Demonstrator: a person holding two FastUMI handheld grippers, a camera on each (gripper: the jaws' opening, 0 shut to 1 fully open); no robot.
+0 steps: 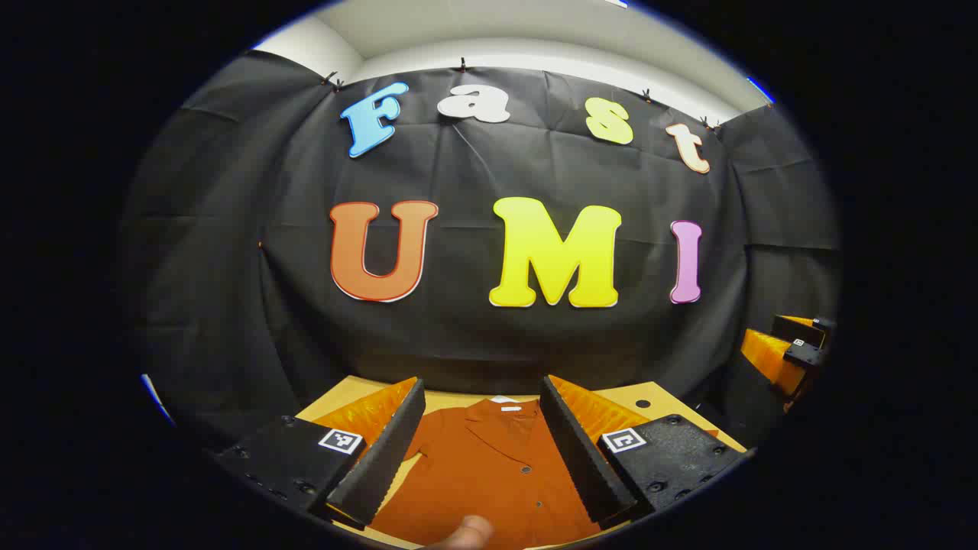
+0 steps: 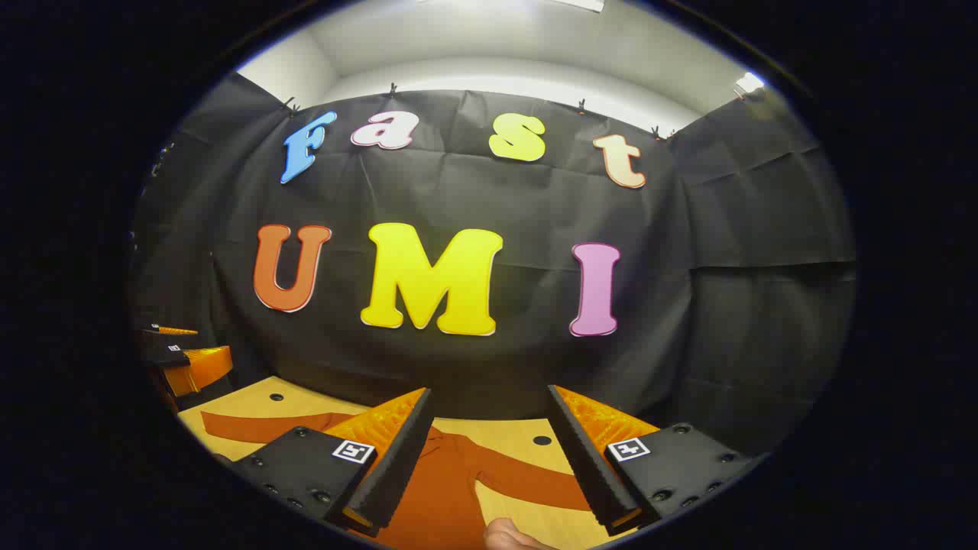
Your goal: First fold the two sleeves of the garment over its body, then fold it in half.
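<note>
A rust-orange button shirt (image 1: pixel 489 466) lies flat on the wooden table (image 1: pixel 657 397), collar toward the booth wall. My left gripper (image 1: pixel 480 393) hangs open above its collar and chest, with nothing between the fingers. In the right gripper view the shirt (image 2: pixel 447 489) shows with one sleeve (image 2: pixel 260 426) stretched left and the other sleeve (image 2: pixel 527 481) stretched right. My right gripper (image 2: pixel 489 401) is open over the shirt's right shoulder, holding nothing. The other gripper (image 2: pixel 187 359) shows at the far left of that view, and the right one (image 1: pixel 787 347) at the far right edge of the left gripper view.
Small dark holes (image 2: pixel 542 441) dot the light wooden tabletop (image 2: pixel 504 431). The black cloth wall (image 1: pixel 489 321) stands close behind the table's far edge. A fingertip (image 1: pixel 467 532) shows at the bottom of the left gripper view, and another (image 2: pixel 508 535) in the right gripper view.
</note>
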